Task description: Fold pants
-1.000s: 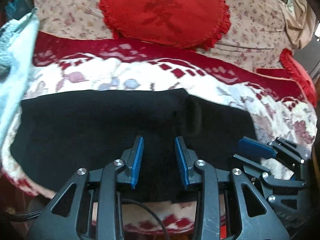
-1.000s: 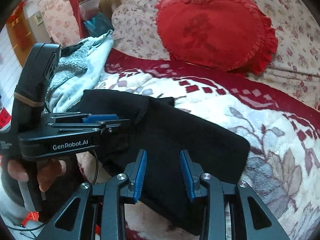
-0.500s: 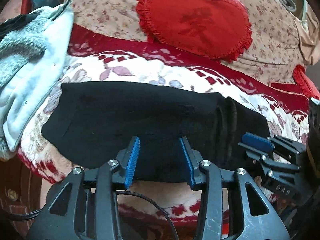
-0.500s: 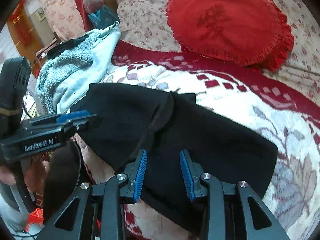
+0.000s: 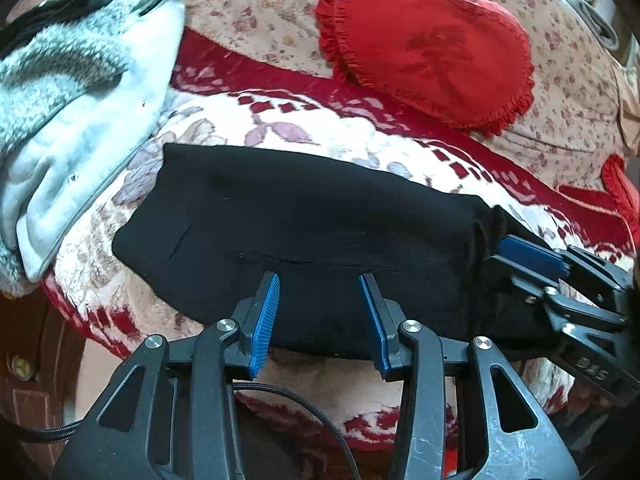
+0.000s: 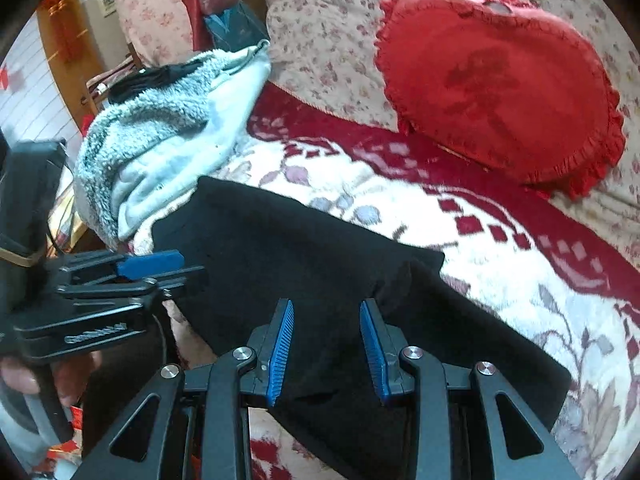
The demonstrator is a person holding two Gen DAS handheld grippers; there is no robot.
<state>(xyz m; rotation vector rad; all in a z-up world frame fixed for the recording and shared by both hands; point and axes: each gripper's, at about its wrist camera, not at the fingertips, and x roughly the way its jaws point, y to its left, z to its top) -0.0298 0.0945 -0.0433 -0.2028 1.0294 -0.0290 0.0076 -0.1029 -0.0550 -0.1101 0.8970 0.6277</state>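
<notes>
Left wrist view: left gripper [image 5: 318, 316] is now hovering open and empty after widening, right gripper [image 6: 326, 346] likewise; pants [image 5: 312, 236] are lying folded.

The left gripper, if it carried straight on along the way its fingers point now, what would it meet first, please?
Most likely the black pants lying folded on the patterned blanket. The left gripper is open, with nothing between its fingers. Depth is hard to judge through the fisheye.
</notes>
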